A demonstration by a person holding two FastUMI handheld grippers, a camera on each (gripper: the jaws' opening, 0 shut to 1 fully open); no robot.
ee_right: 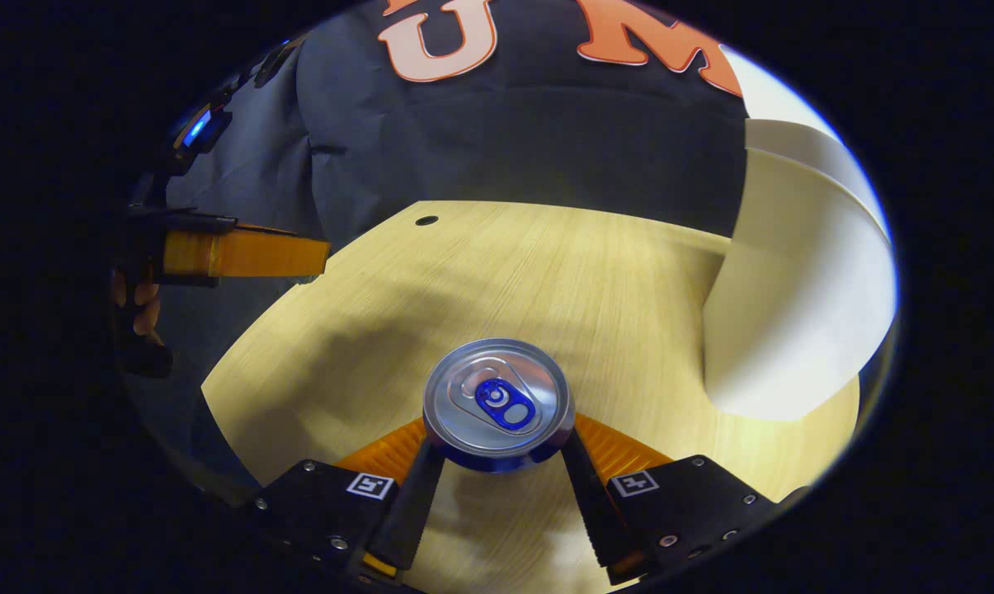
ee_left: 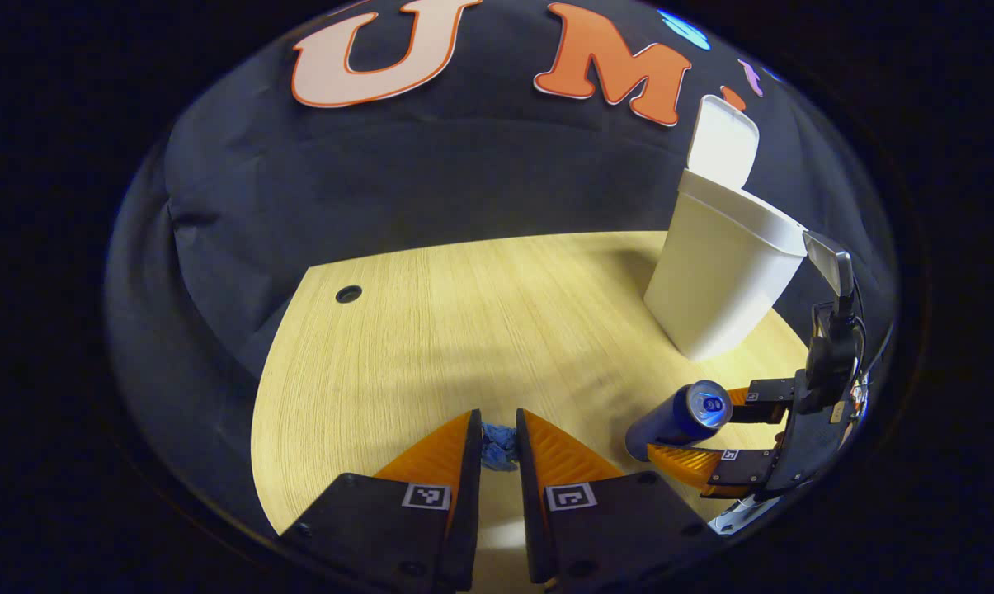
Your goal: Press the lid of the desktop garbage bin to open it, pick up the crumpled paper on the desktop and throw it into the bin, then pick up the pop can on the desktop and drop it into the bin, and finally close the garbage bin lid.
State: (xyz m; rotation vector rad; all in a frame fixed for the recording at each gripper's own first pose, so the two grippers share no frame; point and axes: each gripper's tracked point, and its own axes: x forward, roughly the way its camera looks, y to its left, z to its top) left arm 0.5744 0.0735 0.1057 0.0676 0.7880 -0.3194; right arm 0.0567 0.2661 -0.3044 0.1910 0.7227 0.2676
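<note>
On the pale wooden desktop (ee_left: 464,330) the white garbage bin (ee_left: 723,280) stands at the far right with its lid (ee_left: 723,142) swung up and open against the dark cloth wall. In the left gripper view, the left gripper (ee_left: 497,450) has its two fingers drawn close together, and a small wad of blue crumpled paper (ee_left: 497,447) sits pinched in the narrow gap between them, near the front edge of the desk. To its right in that view the right gripper (ee_left: 715,429) reaches in from the right, its fingers on either side of a blue pop can (ee_left: 678,419) that appears tilted, silver top toward the camera. The right gripper view looks straight onto that can's top (ee_right: 497,398), with its blue pull tab, and the right gripper (ee_right: 497,450) has both fingers pressed against the can's sides. The bin (ee_right: 793,313) looms large at the right of this view, close beside the can. At the far left the left gripper (ee_right: 245,254) juts in sideways, with part of the hand (ee_right: 138,309) that holds it below. A small round hole (ee_left: 348,294) marks the far left corner of the desktop.
</note>
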